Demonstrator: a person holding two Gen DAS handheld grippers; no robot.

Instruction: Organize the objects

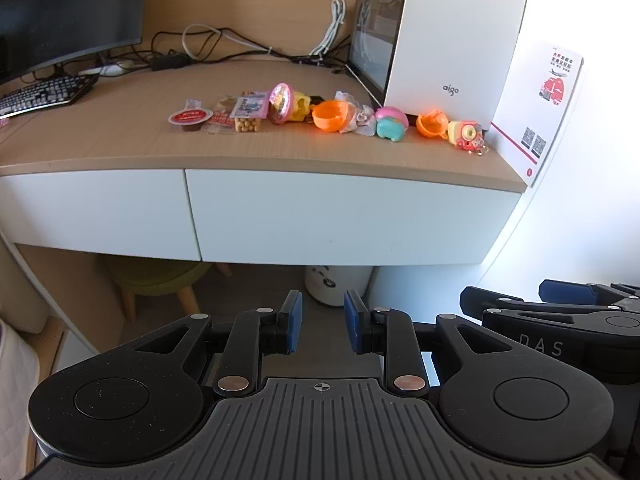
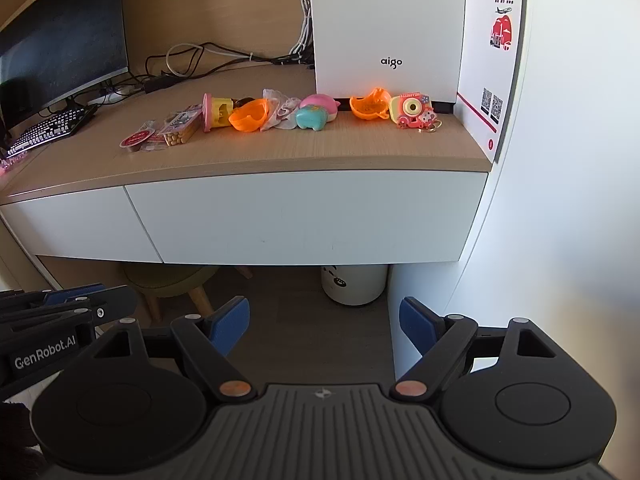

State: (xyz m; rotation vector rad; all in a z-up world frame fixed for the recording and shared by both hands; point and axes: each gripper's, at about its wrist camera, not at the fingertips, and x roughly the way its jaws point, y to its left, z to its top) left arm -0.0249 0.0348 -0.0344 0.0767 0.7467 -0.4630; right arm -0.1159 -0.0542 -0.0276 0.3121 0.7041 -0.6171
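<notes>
A row of small toys and snacks lies on the wooden desk [image 1: 120, 136]: a red-lidded jelly cup [image 1: 190, 119], a pack of yellow balls [image 1: 249, 114], a pink-lidded toy [image 1: 282, 103], an orange capsule half [image 1: 331, 115], a pink and teal toy [image 1: 391, 123], a second orange half [image 1: 431, 123] and a pink toy camera [image 1: 466, 136]. The same camera [image 2: 414, 112] shows in the right wrist view. My left gripper [image 1: 323, 322] hangs well below and in front of the desk, jaws narrowly apart, empty. My right gripper [image 2: 324, 326] hangs beside it, wide open, empty.
A white computer case [image 1: 452, 40] stands behind the toys, with a leaflet [image 1: 540, 108] against the wall. A monitor [image 1: 60, 12], keyboard [image 1: 44, 94] and cables [image 1: 192, 52] fill the back left. Two white drawer fronts [image 1: 320, 216] face me. A stool [image 1: 160, 276] and white bin [image 1: 336, 284] sit underneath.
</notes>
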